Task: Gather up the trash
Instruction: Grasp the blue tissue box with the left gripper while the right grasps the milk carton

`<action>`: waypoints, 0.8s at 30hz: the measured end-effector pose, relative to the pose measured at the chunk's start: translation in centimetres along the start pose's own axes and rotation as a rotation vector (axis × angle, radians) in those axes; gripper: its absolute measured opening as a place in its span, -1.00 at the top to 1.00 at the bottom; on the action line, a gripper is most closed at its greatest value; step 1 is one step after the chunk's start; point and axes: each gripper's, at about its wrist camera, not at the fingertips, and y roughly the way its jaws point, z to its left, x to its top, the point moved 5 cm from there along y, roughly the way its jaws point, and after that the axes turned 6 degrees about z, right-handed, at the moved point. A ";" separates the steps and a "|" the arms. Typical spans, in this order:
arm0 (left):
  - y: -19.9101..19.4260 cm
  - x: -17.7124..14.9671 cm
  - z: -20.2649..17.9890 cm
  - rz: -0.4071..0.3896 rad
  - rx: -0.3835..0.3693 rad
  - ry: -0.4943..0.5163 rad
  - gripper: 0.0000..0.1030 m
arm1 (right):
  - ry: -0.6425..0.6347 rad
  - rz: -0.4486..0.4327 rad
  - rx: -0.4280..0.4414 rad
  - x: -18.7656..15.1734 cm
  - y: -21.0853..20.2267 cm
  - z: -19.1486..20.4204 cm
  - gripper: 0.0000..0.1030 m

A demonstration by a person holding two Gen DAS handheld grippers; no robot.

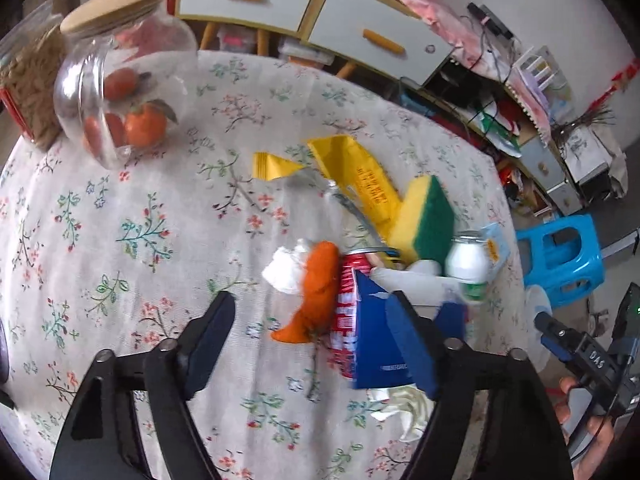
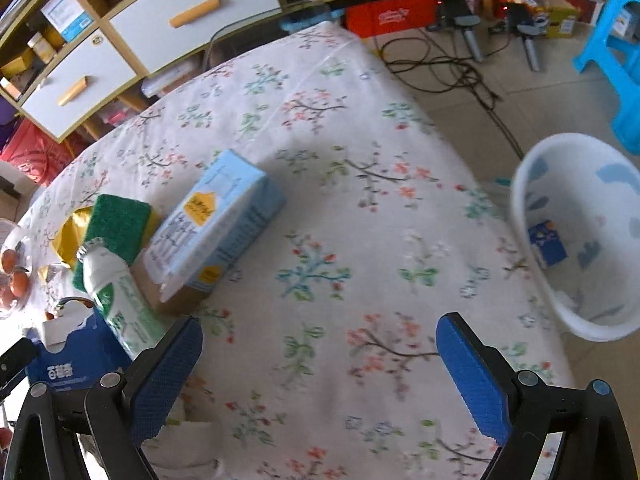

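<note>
straddling red can (image 1: 345,320) and blue carton (image 1: 376,344), left claw (image 1: 316,320) unclenched, gripping nothing.

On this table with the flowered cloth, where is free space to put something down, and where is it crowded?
Bare cloth lies between the glass jar of oranges and the orange peel, and between the pale blue carton and the white plastic basin beyond the table edge. It is crowded around the yellow-green sponge, red can and white bottle.
</note>
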 end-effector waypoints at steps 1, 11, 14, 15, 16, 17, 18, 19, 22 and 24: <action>0.3 0.0 0.3 0.009 0.000 -0.006 -0.32 | 0.000 0.002 0.005 0.1 0.2 0.2 -0.89; -0.7 0.9 1.1 -0.012 -0.042 -0.035 -0.20 | 0.056 0.011 0.045 1.8 1.8 1.5 -0.89; -0.1 0.5 1.7 0.019 -0.040 -0.053 0.04 | 0.065 0.021 0.044 2.1 2.6 2.0 -0.89; -0.1 0.5 2.1 0.019 -0.046 -0.067 0.05 | 0.067 0.027 0.043 2.1 2.9 2.2 -0.89; -0.4 0.7 2.5 0.009 -0.059 -0.088 0.05 | 0.070 0.041 0.042 2.1 3.2 2.3 -0.89; -0.7 0.9 2.8 0.000 -0.064 -0.095 0.05 | 0.073 0.048 0.047 2.1 3.5 2.6 -0.89; -0.9 1.1 3.0 -0.007 -0.065 -0.098 0.05 | 0.074 0.054 0.056 2.1 3.7 2.8 -0.89; -1.0 1.3 3.2 -0.011 -0.059 -0.099 0.05 | 0.072 0.058 0.062 2.1 3.8 3.0 -0.89; -0.2 1.2 3.3 0.021 -0.062 -0.100 0.06 | 0.053 0.053 0.058 2.4 4.3 3.8 -0.89; 0.3 0.8 2.7 0.048 -0.104 -0.095 0.08 | 0.037 0.042 0.039 2.6 4.7 4.3 -0.89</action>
